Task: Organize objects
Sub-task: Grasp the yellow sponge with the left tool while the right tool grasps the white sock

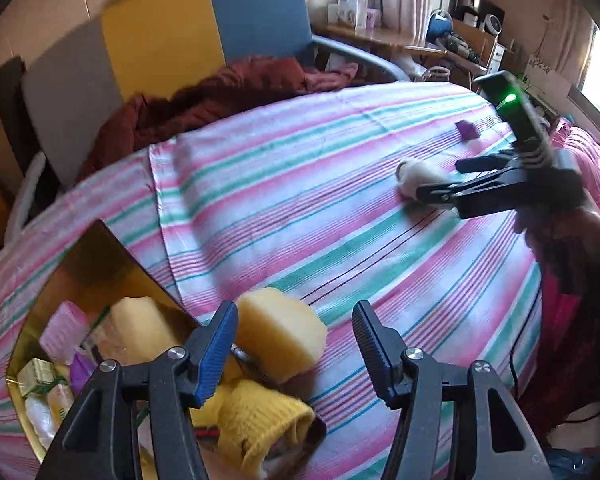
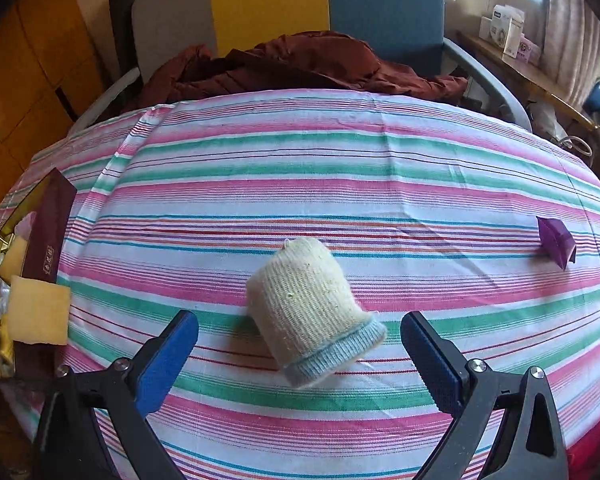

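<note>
Two grippers spread, nothing pinched.
Cream knitted sleeve with pale-blue cuff (image 2: 314,312) lies mid-bedsheet between my right gripper (image 2: 300,344) tips; soft, light, squashy — I'd pinch its midbody. Left gripper (image 1: 296,330) empty.

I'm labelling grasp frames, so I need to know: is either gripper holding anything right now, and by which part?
Nothing is held. The right gripper stands open around the cream knitted sock, pads clear of it. The left gripper is open above the striped sheet.
</note>
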Tool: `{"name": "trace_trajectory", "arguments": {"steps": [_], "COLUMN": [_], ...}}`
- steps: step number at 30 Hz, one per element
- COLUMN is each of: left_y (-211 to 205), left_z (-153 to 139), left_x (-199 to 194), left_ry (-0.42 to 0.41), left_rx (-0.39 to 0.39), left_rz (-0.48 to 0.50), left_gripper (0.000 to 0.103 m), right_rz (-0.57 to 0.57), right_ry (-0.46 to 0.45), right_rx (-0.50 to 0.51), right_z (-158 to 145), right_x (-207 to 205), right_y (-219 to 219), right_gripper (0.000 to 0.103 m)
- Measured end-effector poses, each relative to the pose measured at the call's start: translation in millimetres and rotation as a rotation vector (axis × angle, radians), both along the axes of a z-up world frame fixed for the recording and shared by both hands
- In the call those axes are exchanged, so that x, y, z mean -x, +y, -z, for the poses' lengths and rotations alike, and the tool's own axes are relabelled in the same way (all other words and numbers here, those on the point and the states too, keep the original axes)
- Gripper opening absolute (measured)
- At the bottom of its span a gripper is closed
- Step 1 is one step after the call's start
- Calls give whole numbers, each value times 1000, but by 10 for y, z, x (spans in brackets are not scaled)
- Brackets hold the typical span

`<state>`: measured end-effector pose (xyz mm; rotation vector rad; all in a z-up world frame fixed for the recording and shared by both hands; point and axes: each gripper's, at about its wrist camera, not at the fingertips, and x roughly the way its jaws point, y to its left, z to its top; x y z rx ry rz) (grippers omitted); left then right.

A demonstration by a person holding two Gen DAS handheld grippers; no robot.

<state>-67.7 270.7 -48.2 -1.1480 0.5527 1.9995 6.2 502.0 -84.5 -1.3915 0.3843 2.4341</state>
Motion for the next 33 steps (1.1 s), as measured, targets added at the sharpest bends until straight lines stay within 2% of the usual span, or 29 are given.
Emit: {"name": "trace_trajectory", "arguments": {"steps": [1,3,8,11,13,17,22,24,25,28,33], "left_y": [32,93,373,480,459,328,284,307,319,358,341], "left_z": [45,67,55,-65,-139,-214,-22,69,109,217,370], "left_x": [29,26,-53,-138,-166,-194,-180,-174,-181,-126,167], "left_ry": [-34,-51,-176,-173,-151,-61,18,35,39,-4,-216], "left_rx": [-1,-30,-202,-279,-292,-227,-48,-8,15,48,-38], "left_rz": [0,-1,70,98,105,123,144,156,172,164,-5], "left_gripper": [60,63,64,64,64,65,66,70,78,81,85], "right_rz": [3,14,79,95,97,78,74,76,76,66,49], "right_ry": [0,2,4,18,29,26,18,14,14,14,25], "right_rx": [2,9,30,43,50,53,62,75,80,88,82], "right_z": [-5,-16,-15,-34,-57,-56,-27,-10,-3,10,1], "right_x": [7,11,-36,-63,-70,-47,-37,-38,-40,-28,-18], "right_y": [7,40,213,273,282,242,229,236,237,224,192], "right_gripper": [102,102,102,102,102,102,102,102,102,102,102]}}
